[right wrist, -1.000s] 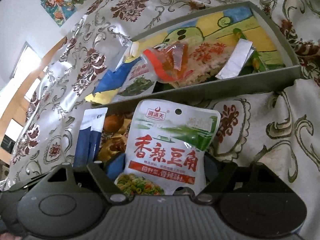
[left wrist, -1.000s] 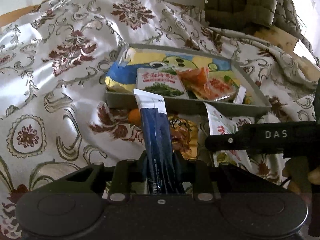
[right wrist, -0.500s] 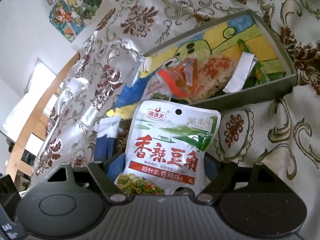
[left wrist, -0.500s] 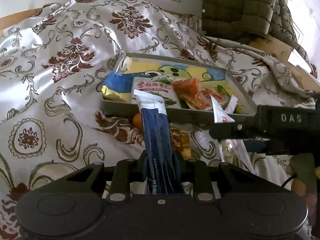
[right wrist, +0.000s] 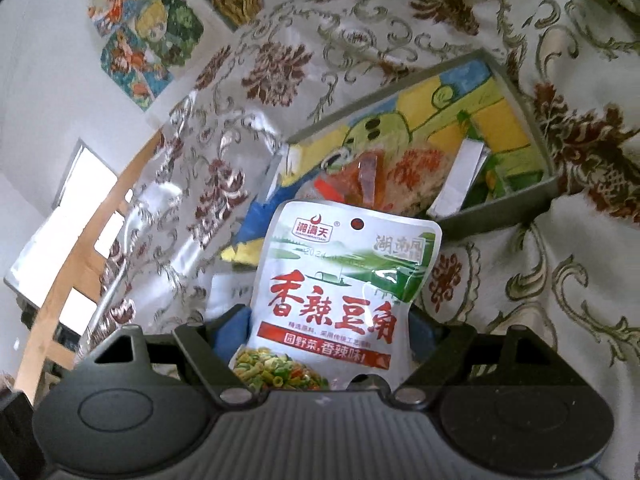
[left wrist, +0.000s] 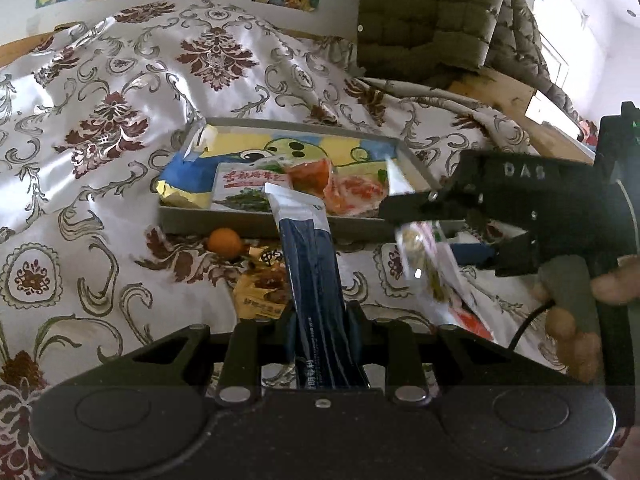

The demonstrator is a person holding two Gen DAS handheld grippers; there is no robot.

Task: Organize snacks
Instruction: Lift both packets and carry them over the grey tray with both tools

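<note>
- Left gripper [left wrist: 322,316] pinches a long dark-blue sachet [left wrist: 310,264], pointing at 12 o'clock toward the grey snack tray [left wrist: 256,222].
- Right gripper [right wrist: 328,334], jaws wide, clamps a white bean-snack pouch [right wrist: 340,288]; tray [right wrist: 496,216] at 1 o'clock, near.

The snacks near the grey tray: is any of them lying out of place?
Yes. A small orange ball and a yellow-brown snack packet lie on the patterned cloth just outside the grey tray, against its near wall, while the other loose snacks sit inside it.
</note>
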